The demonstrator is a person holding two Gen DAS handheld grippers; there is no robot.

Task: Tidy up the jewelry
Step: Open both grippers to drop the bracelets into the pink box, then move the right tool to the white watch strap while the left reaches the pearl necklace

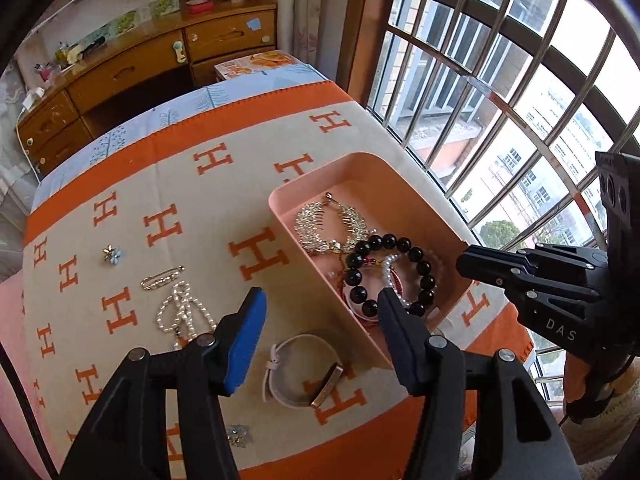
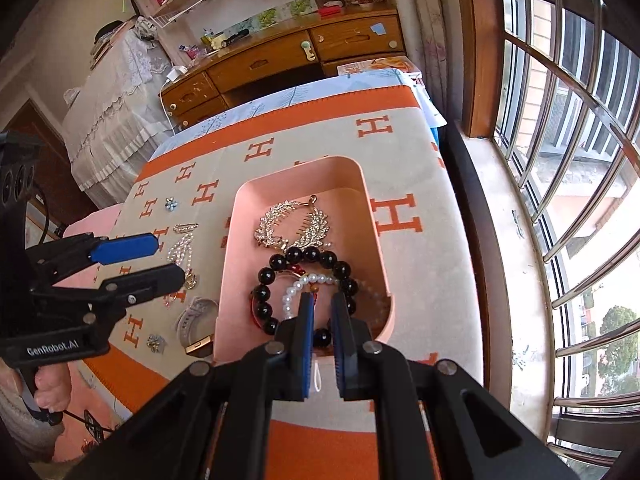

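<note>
The left gripper (image 1: 320, 312) stands half open with nothing between its pads, straddling the near wall of the pink tray (image 1: 280, 208). The right gripper (image 2: 320, 308) is nearly closed above the tray; whether it pinches anything, I cannot tell. A black bead bracelet (image 2: 304, 258) lies inside, gold comb (image 2: 292, 220) at twelve o'clock; watch (image 1: 300, 376) and pearl strand (image 1: 180, 312) outside at nine.

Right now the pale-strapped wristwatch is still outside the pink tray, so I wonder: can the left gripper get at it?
Probably yes. The left gripper stands open just above the pale-strapped wristwatch, nothing lies between them, and the pink tray sits off to one side.
</note>
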